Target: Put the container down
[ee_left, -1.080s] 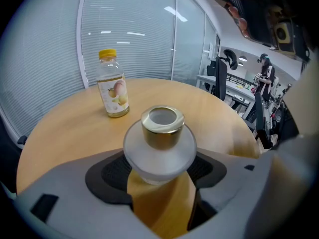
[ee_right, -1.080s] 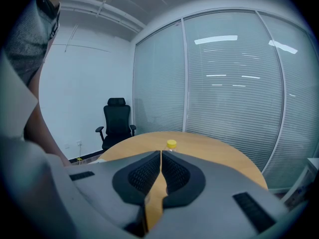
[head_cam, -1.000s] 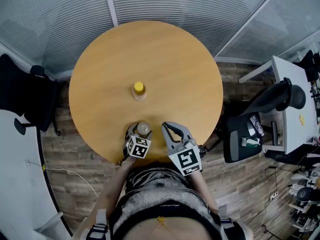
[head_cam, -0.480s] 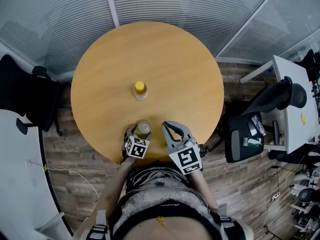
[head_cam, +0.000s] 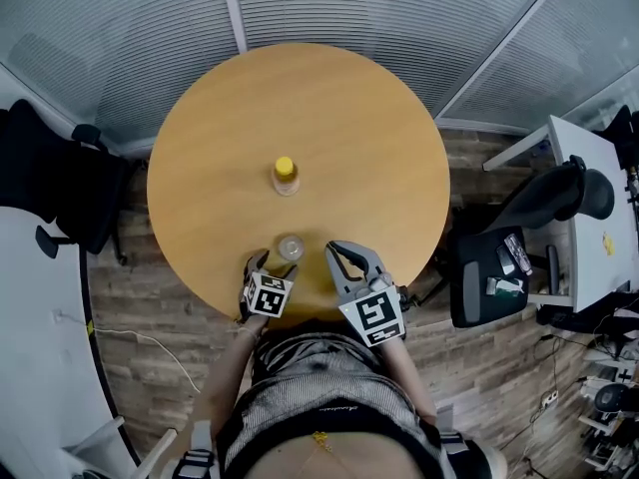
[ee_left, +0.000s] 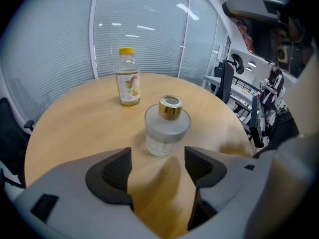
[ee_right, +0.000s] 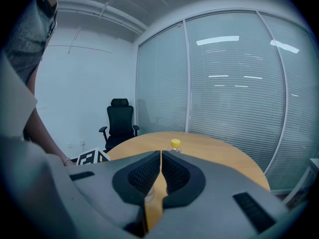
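1. Container (ee_left: 167, 126) (frosted jar w/ gold cap) stands upright on the table (head_cam: 379, 148), close to the near edge and a bit left of the person's middle. Base looks flat on the wood, so I'd judge the put-down itself is done.
2. Left gripper (ee_left: 158, 159): jaws wide apart, nothing between them. The jar sits just ahead of the tips and touches neither pad.
3. Right gripper (ee_right: 161, 171): jaws pressed together, holding nothing. It's over the near edge, to the right of the jar, and has no part in this step.
4. What's left is prob. a clean retreat. Draw the L gripper straight back toward the near edge along its own line, jaws apart the whole way.
5. No sideways swing until the tips are well apart from the jar. It's glass, squat w/ a narrow neck, so a knock from a pad could slide or tip it, and the edge is close.
6. Don't re-close the jaws while the jar is just in front of them.
7. Bottle (head_cam: 286, 175) w/ yellow cap stands near the table's centre, well apart from the jar and not in the way.
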`<state>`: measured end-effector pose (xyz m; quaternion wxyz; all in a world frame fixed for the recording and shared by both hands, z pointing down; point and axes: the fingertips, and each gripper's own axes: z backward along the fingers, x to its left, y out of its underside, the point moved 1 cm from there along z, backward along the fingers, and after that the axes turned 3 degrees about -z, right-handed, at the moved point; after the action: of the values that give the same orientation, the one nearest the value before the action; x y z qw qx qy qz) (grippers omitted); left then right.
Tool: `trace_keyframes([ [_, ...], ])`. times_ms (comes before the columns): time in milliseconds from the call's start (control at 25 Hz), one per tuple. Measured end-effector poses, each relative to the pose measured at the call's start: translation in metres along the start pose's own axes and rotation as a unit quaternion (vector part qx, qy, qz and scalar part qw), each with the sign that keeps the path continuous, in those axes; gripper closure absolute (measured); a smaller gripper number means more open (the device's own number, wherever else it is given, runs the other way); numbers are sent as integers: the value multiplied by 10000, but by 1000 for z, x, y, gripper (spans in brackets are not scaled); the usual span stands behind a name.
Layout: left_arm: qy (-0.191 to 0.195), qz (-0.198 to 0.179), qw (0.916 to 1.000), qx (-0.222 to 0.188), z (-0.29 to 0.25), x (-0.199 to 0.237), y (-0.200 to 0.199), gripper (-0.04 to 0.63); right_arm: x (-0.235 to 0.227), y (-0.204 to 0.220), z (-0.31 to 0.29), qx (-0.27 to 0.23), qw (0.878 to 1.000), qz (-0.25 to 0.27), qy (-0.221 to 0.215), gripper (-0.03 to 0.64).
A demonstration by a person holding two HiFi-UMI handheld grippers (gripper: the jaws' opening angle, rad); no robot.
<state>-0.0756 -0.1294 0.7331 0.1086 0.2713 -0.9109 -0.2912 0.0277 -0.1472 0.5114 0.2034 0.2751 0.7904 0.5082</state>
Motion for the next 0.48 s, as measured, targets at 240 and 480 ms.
trace_keyframes([
  [240, -18, 152, 9996, -223, 19, 1, -2, 265, 9, 0, 1, -3, 9999, 61, -102, 595],
  [480, 82, 176, 9981, -581, 37, -9, -24, 294, 8, 1, 4, -13, 9998, 88, -149, 595],
])
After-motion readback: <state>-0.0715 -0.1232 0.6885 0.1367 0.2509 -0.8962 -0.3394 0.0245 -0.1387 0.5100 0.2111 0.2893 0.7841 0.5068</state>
